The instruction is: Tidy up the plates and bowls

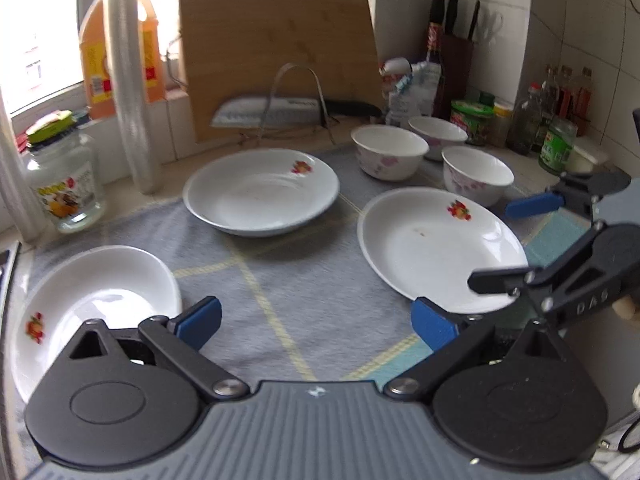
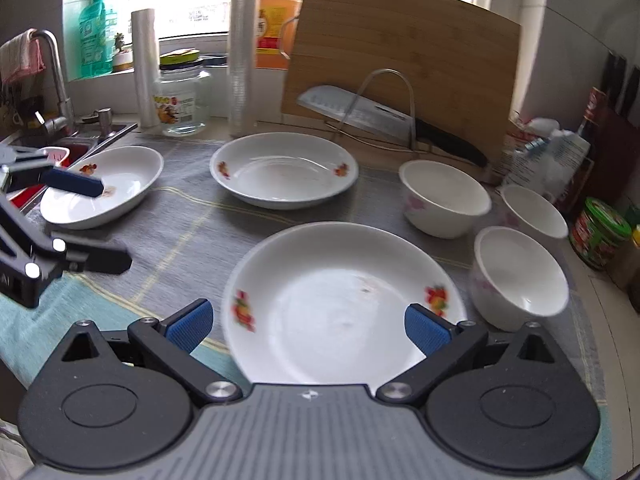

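The right gripper is spread wide and empty, its blue pads on either side of the near plate on the cloth of the bench. The left gripper is also spread, holding nothing, between this plate and the left plate. The bowls stand just beside the near plate — a careless approach could knock one, or a shallow pinch on the smooth rim could slip.

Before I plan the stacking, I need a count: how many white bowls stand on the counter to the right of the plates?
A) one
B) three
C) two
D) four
B: three bowls cluster there, one at the back left, one at the back right and one nearest the camera.
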The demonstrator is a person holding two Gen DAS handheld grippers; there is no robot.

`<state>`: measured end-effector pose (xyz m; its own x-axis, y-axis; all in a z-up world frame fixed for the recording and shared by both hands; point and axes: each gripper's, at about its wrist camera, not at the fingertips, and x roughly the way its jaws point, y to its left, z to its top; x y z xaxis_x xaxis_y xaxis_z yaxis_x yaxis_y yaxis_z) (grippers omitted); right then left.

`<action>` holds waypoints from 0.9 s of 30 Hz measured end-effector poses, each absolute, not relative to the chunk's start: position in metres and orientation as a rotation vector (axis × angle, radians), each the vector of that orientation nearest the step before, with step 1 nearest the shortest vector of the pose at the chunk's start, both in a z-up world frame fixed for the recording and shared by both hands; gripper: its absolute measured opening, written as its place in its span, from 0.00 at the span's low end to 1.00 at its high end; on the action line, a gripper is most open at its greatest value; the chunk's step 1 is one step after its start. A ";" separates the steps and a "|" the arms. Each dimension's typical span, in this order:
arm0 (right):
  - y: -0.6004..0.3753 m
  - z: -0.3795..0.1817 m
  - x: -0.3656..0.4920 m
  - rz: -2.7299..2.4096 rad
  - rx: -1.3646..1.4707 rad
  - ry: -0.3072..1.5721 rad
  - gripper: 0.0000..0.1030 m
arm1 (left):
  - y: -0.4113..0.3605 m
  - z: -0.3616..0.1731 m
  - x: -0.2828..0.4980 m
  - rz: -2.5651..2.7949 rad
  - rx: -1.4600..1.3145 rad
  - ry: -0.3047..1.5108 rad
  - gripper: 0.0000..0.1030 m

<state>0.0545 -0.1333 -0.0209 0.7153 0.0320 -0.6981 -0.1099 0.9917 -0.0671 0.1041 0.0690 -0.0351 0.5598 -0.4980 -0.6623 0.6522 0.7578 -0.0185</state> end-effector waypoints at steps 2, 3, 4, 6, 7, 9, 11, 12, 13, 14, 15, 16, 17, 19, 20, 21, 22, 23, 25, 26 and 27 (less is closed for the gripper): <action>-0.154 -0.022 0.050 0.090 -0.100 0.769 1.00 | 0.054 -0.041 0.098 -0.682 0.243 0.730 0.98; -0.163 -0.023 0.049 0.092 -0.101 0.766 1.00 | 0.047 -0.044 0.096 -0.678 0.242 0.748 0.98; -0.171 -0.024 0.049 0.100 -0.101 0.768 1.00 | 0.041 -0.047 0.093 -0.678 0.241 0.763 0.98; -0.187 -0.026 0.048 0.115 -0.096 0.774 1.00 | 0.030 -0.054 0.087 -0.677 0.245 0.786 0.98; -0.193 -0.028 0.048 0.120 -0.089 0.780 1.00 | 0.024 -0.057 0.085 -0.681 0.251 0.794 0.98; -0.205 -0.032 0.047 0.132 -0.065 0.794 1.00 | 0.014 -0.064 0.079 -0.694 0.270 0.807 0.98; -0.214 -0.036 0.048 0.139 -0.038 0.808 1.00 | 0.006 -0.072 0.077 -0.717 0.290 0.818 0.98; -0.217 -0.039 0.048 0.140 -0.025 0.817 1.00 | 0.001 -0.075 0.075 -0.726 0.305 0.822 0.98; -0.220 -0.042 0.049 0.139 -0.010 0.826 1.00 | -0.003 -0.079 0.075 -0.735 0.318 0.823 0.98; -0.222 -0.045 0.050 0.138 0.008 0.838 1.00 | -0.007 -0.082 0.075 -0.745 0.330 0.824 0.98; -0.225 -0.047 0.052 0.139 0.028 0.852 1.00 | -0.009 -0.085 0.075 -0.755 0.343 0.825 0.98; -0.227 -0.050 0.053 0.145 0.053 0.863 1.00 | -0.012 -0.087 0.075 -0.764 0.354 0.824 0.98; -0.228 -0.052 0.055 0.153 0.077 0.872 1.00 | -0.015 -0.090 0.076 -0.773 0.365 0.823 0.98; -0.230 -0.056 0.058 0.161 0.117 0.891 1.00 | -0.019 -0.093 0.080 -0.789 0.384 0.819 0.98; -0.232 -0.058 0.060 0.163 0.133 0.898 1.00 | -0.021 -0.095 0.082 -0.798 0.391 0.818 0.98; -0.233 -0.060 0.062 0.161 0.146 0.910 1.00 | -0.022 -0.096 0.084 -0.804 0.396 0.819 0.98; -0.234 -0.062 0.064 0.158 0.155 0.920 1.00 | -0.023 -0.097 0.085 -0.812 0.399 0.810 0.98; -0.234 -0.064 0.066 0.157 0.162 0.926 1.00 | -0.023 -0.097 0.087 -0.824 0.401 0.805 0.98; -0.234 -0.066 0.070 0.160 0.168 0.937 1.00 | -0.025 -0.098 0.091 -0.839 0.406 0.800 0.99; -0.233 -0.066 0.073 0.164 0.169 0.940 1.00 | -0.026 -0.099 0.093 -0.847 0.407 0.796 0.99; -0.232 -0.067 0.075 0.168 0.169 0.944 1.00 | -0.027 -0.099 0.094 -0.858 0.411 0.791 0.99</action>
<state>0.0752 -0.2320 -0.0668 0.5758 0.2160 -0.7885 -0.0687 0.9738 0.2166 0.0945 -0.0267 -0.0989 0.4015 -0.5127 -0.7589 0.7982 0.6022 0.0154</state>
